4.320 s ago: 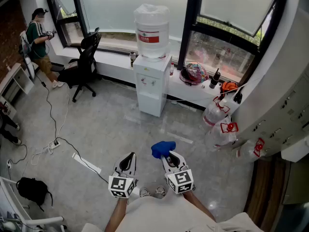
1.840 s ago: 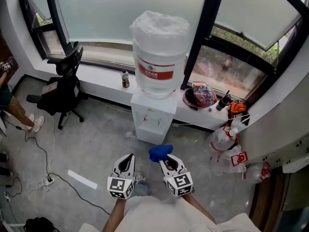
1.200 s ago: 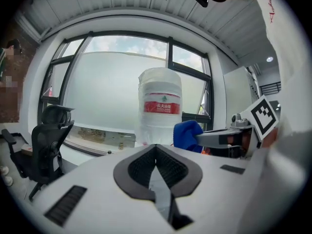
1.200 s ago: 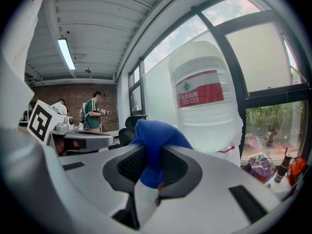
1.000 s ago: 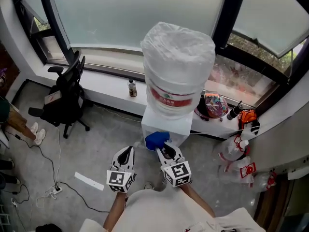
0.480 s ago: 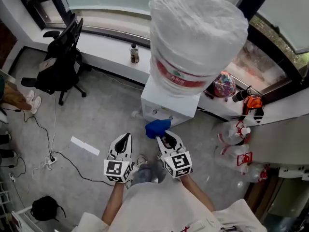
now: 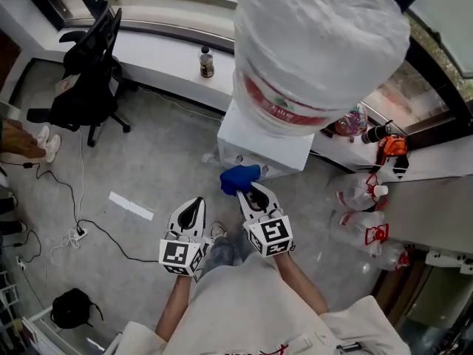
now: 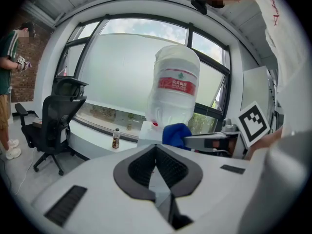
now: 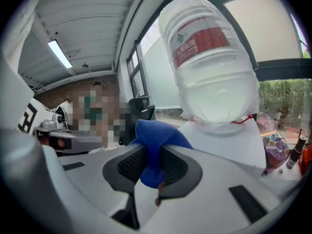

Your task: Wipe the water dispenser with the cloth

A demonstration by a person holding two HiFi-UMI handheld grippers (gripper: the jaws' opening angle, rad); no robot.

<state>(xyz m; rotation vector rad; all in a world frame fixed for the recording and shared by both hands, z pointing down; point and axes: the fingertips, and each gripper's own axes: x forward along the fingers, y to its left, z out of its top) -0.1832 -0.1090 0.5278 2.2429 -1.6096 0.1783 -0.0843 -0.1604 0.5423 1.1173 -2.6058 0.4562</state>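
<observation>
the 1 right gripper [image 7: 251,191] clamps 1 crumpled blue fabric cloth [image 7: 238,177] just beside 1 white box-shaped water dispenser [image 7: 262,140]; the 1 left gripper [image 7: 194,204] has its jaws together, holding nothing.

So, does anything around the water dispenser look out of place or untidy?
Mildly. Right of the water dispenser, several clear jugs seem to lie on their sides on the floor, not standing. A white strip lies loose on the floor to its left. The dispenser itself stands upright, with no damage visible.
</observation>
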